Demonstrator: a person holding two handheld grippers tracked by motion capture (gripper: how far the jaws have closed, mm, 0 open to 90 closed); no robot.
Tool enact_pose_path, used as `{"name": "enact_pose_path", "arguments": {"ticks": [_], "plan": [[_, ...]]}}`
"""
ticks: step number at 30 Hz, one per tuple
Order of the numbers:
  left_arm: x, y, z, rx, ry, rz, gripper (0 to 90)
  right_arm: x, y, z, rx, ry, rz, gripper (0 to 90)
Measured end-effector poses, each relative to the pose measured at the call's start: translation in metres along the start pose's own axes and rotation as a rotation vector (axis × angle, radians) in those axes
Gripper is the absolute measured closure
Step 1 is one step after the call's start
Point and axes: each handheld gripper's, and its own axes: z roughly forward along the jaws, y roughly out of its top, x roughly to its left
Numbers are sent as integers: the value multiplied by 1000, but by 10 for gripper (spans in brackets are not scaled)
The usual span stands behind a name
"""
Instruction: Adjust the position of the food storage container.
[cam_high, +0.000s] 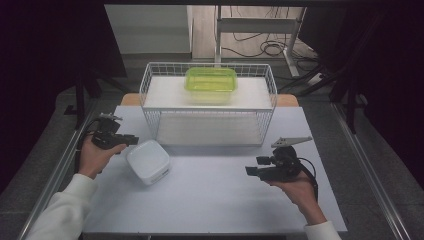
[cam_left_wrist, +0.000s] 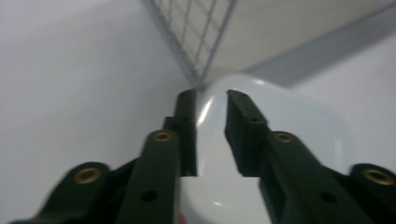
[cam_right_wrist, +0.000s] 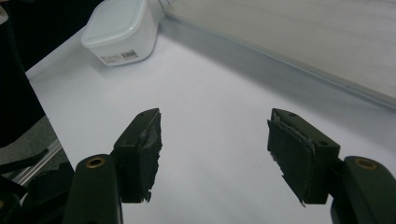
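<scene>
A white lidded container (cam_high: 148, 161) sits on the pale table (cam_high: 215, 205) at front left. My left gripper (cam_high: 131, 140) is at its left far corner. In the left gripper view the container (cam_left_wrist: 299, 126) lies right under and past the jaws; the left gripper (cam_left_wrist: 211, 100) has only a narrow gap, and I see no pad pressing on anything. My right gripper (cam_high: 250, 171) hovers over bare table at right, pointing left. It is open (cam_right_wrist: 212, 135) with nothing between its jaws, and the container (cam_right_wrist: 119, 28) lies far off at upper left.
A white wire basket (cam_high: 150, 90) stands at the back middle of the table with a green lidded container (cam_high: 211, 80) on its top shelf. Its mesh (cam_left_wrist: 201, 28) rises just beyond the white container. Metal rails run along both table sides.
</scene>
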Motion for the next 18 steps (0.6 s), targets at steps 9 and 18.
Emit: {"name": "enact_pose_path", "arguments": {"ticks": [9,18], "plan": [[13,-6,11,77,41,23,887,-3,-3,1,3,-9,13,349],[22,-15,18,119,49,18,896,-2,-3,3,7,-10,13,348]]}}
